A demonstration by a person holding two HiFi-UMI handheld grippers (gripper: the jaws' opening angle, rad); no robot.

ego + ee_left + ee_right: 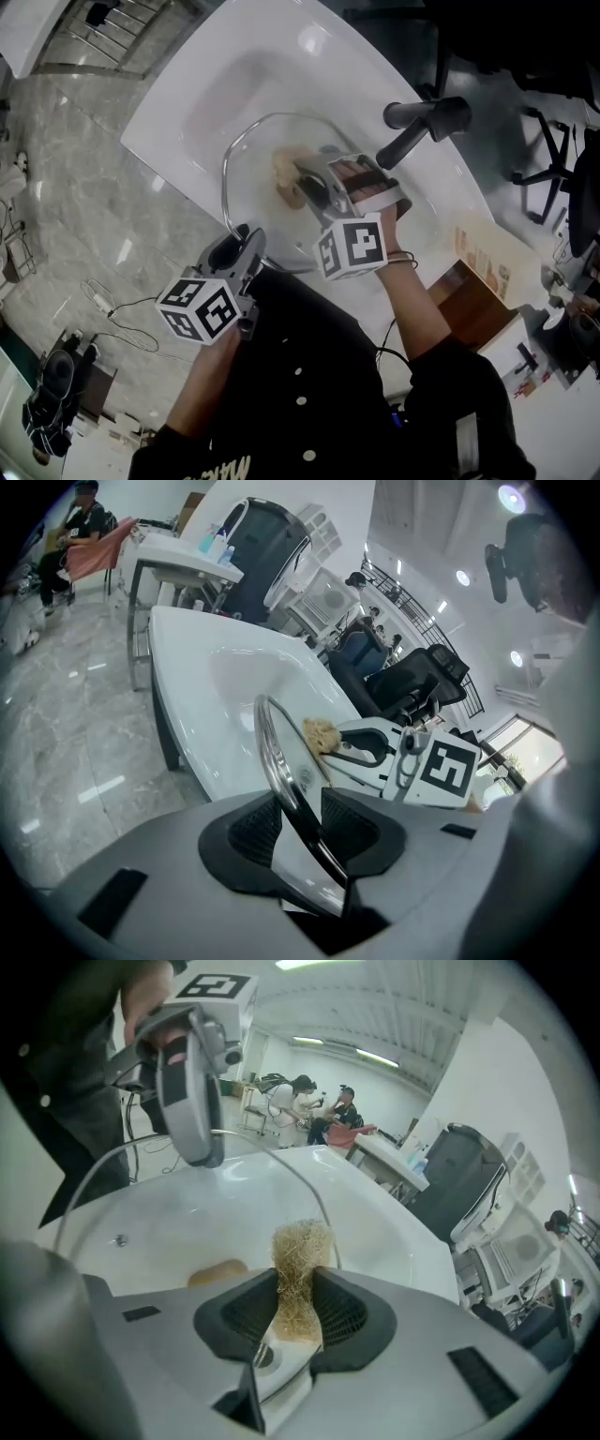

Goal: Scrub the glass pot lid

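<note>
The glass pot lid (pixel 251 192) is held tilted over the white sink (pixel 178 103). My left gripper (pixel 246 247) is shut on its metal rim (pixel 279 761) at the near edge, and the left gripper view shows the rim wedged between the pads of that gripper (pixel 302 823). My right gripper (pixel 306 184) is shut on a tan fibrous scrubber (pixel 285 169) that rests against the glass near the lid's middle. In the right gripper view the scrubber (pixel 300 1258) sticks out past the jaws of that gripper (pixel 298 1303), with the lid's thin rim (pixel 311 1183) arcing behind it.
A dark faucet (pixel 427 120) stands at the sink's far right edge, close to my right hand. The drain (pixel 119 1239) lies at the basin's bottom. A wooden box (pixel 478 292) and an office chair (pixel 553 164) stand to the right; marble floor (pixel 75 187) lies to the left.
</note>
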